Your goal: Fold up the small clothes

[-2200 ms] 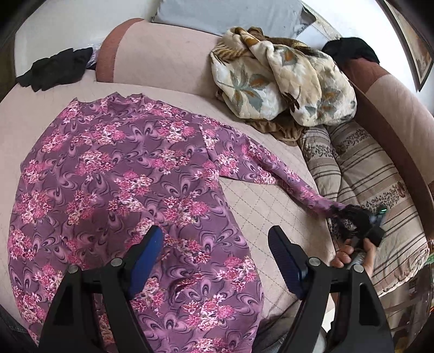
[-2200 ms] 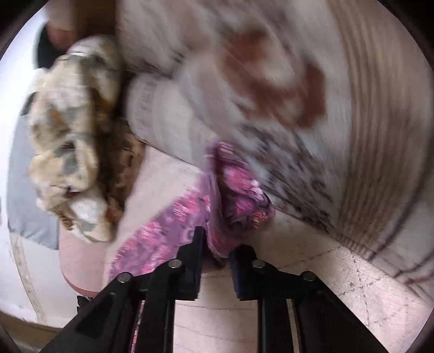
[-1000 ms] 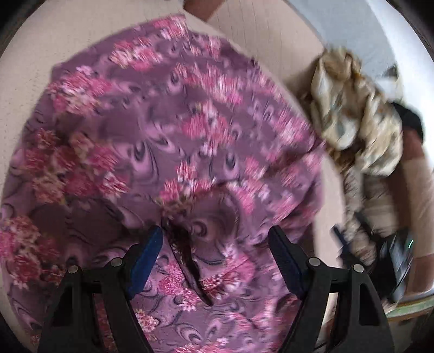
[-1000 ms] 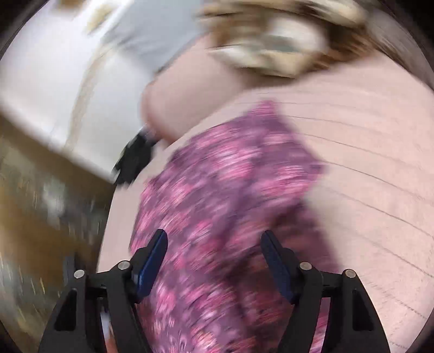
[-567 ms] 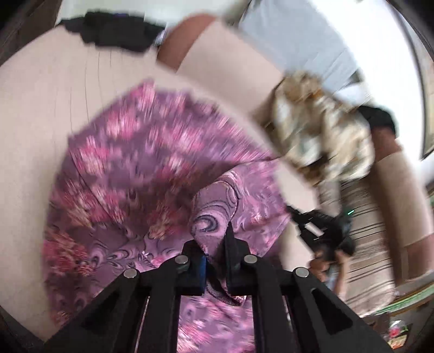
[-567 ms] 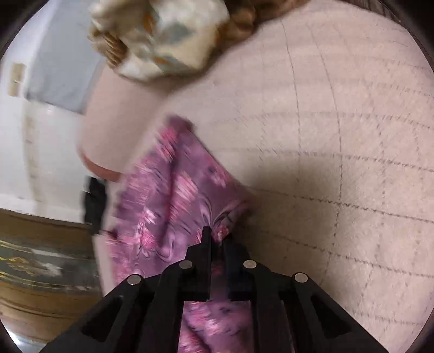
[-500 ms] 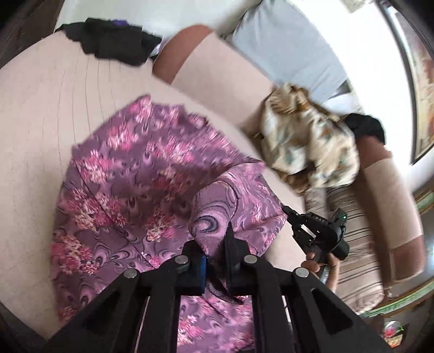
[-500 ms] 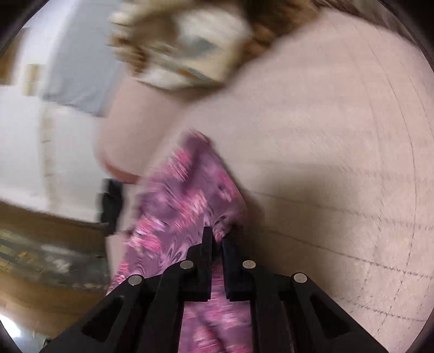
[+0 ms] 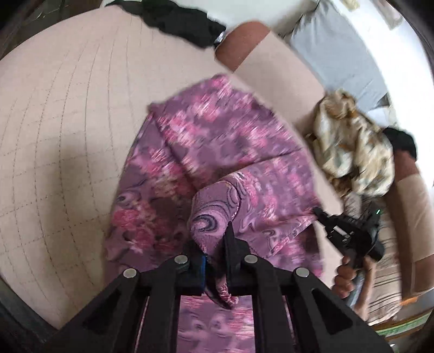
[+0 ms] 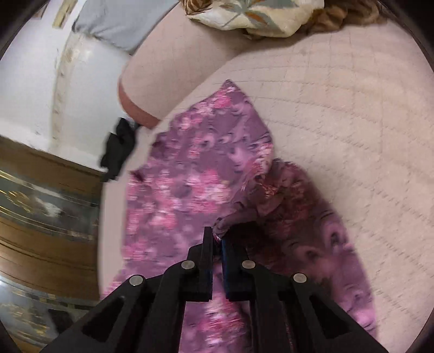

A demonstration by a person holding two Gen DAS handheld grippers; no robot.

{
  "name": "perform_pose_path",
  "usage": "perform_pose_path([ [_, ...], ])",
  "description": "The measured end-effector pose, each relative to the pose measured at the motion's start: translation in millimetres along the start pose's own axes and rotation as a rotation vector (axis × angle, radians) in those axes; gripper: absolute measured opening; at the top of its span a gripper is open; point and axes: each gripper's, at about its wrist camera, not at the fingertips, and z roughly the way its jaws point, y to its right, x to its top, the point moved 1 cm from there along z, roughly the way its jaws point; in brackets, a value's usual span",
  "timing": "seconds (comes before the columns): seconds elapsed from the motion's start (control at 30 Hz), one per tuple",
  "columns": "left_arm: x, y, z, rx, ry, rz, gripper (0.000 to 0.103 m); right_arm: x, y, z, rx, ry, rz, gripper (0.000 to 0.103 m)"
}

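A purple dress with pink flowers [image 9: 217,152] lies on the beige quilted sofa seat [image 9: 62,130], its near half lifted and doubled over toward the far end. My left gripper [image 9: 214,244] is shut on a bunched hem of the dress. My right gripper [image 10: 217,239] is shut on another edge of the dress [image 10: 195,173]; it also shows in the left wrist view [image 9: 320,214], pinching the raised edge at the right.
A crumpled leaf-print cloth [image 9: 352,149] lies at the sofa's far right next to a striped cushion [image 9: 388,271]. A black garment [image 9: 179,21] sits at the far edge. The padded backrest [image 9: 271,70] stands behind. A wooden cabinet [image 10: 40,206] stands beyond the seat.
Both grippers went from open to shut on the dress's near edge. They have lifted it and carried it toward the far end, so the dress covers less of the seat.
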Motion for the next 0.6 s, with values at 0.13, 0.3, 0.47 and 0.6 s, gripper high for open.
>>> perform_pose_path([
  [0.13, -3.9, -9.3, -6.7, -0.026, 0.019, -0.028, 0.010, -9.7, 23.4, 20.5, -0.011, -0.074, 0.080, 0.008],
  [0.3, -8.4, -20.2, -3.8, 0.090, 0.060, 0.027, 0.028, -19.6, 30.1, -3.6, 0.000, 0.002, 0.063, 0.053],
  [0.47, -14.4, -44.0, 8.5, 0.050, 0.028, -0.048, 0.028, -10.7, 50.4, -18.0, 0.024, 0.093, 0.134, 0.054],
  [0.6, -13.3, -42.7, 7.4, 0.033, 0.035, -0.052, 0.028, -5.7, 52.4, -5.0, 0.066, 0.060, 0.170, 0.054],
])
